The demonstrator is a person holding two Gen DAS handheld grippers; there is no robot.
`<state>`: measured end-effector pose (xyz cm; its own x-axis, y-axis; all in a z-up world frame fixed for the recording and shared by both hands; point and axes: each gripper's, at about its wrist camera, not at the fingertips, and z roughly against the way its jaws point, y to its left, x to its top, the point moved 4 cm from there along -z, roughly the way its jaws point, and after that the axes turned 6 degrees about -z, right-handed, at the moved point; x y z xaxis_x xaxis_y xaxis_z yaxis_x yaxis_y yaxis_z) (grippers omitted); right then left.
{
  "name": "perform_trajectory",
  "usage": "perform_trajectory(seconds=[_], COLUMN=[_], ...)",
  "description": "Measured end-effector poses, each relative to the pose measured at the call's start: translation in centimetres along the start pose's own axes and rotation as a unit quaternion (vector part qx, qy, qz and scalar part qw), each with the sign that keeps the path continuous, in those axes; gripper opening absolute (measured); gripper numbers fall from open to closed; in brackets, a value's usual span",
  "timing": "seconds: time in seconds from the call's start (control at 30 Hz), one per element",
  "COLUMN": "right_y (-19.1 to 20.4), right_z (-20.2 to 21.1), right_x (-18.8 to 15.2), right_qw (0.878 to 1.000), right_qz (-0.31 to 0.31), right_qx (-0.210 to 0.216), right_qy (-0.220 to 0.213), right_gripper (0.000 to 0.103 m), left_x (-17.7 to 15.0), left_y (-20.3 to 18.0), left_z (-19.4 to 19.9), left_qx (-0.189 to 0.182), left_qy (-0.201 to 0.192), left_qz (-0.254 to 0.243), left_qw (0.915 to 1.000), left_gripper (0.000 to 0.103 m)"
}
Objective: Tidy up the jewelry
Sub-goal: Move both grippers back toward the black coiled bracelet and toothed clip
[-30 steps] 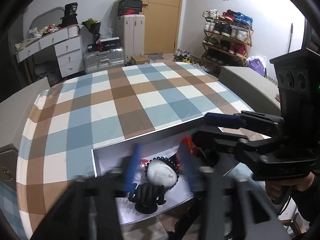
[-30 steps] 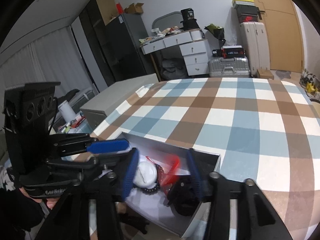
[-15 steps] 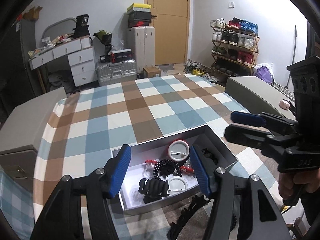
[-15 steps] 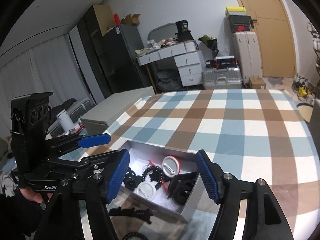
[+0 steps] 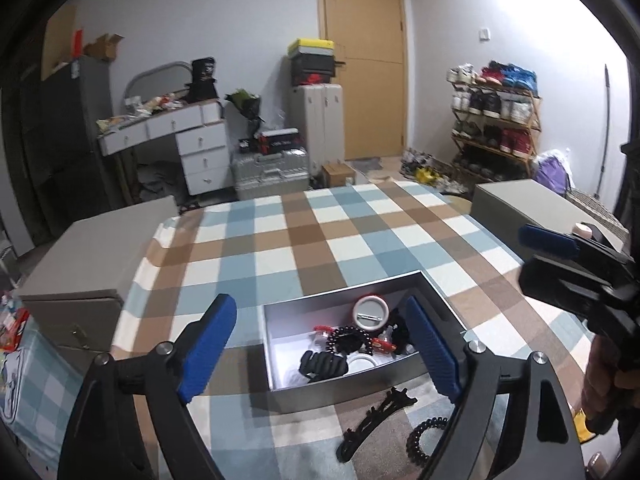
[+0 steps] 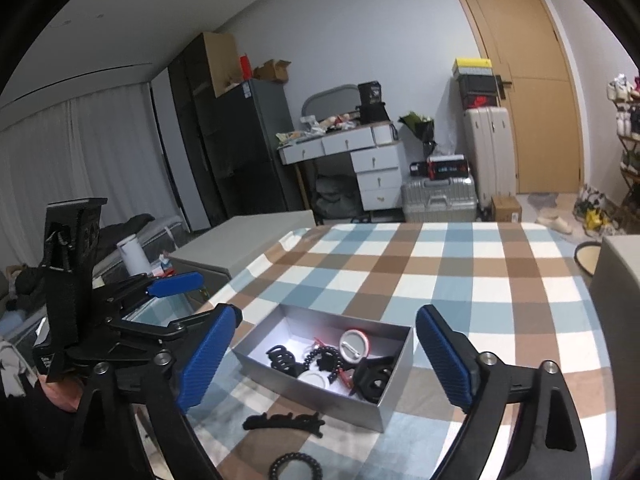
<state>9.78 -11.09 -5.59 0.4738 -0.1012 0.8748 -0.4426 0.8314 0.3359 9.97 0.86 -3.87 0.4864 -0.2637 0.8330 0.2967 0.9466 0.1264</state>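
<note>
Both claws are spreading with nothing between them: left claw, right claw. The grey box holds hair clips and beads; a black clip lies just in front of it.

Left gripper and right gripper opening, empty.

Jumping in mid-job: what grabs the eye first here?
The grey box in the middle of the checked tablecloth, filled with black hair clips, a bead bracelet and round badges. In front of it lie a long black hair clip and a black coil hair tie. Both the left gripper and right gripper are opening, empty.
</note>
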Motion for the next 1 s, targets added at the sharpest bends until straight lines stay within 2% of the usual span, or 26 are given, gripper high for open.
perform_trajectory(seconds=[0.13,0.23,0.37,0.57,0.8,1.0], right_y=[1.0,1.4,1.8,2.3,2.8,2.5], right_z=[1.2,1.7,2.2,2.4,1.0,-2.1], right_x=[-0.4,-0.7,-1.6,-3.5,-7.6,-11.6], right_qw=[1.000,1.000,1.000,1.000,0.998,0.991], right_qz=[0.008,0.013,0.019,0.029,0.053,0.077], right_qx=[-0.001,-0.002,-0.004,-0.009,-0.011,-0.039], right_qy=[-0.010,-0.012,-0.011,0.001,0.043,0.105], right_gripper=[0.103,0.103,0.103,0.103,0.103,0.103], left_x=[-0.3,-0.8,-1.5,-3.9,-7.4,-9.5], left_y=[0.1,0.0,0.1,1.2,2.2,2.9], left_z=[0.9,1.6,2.3,2.4,3.1,2.9], left_qx=[0.014,0.027,0.038,0.059,0.072,0.074], left_qy=[-0.008,-0.011,-0.014,0.003,0.022,0.048], left_qz=[0.007,0.015,0.026,0.077,0.119,0.137], left_qw=[0.9998,0.9995,0.9988,0.9953,0.9901,0.9867], left_gripper=[0.087,0.102,0.102,0.102,0.102,0.102])
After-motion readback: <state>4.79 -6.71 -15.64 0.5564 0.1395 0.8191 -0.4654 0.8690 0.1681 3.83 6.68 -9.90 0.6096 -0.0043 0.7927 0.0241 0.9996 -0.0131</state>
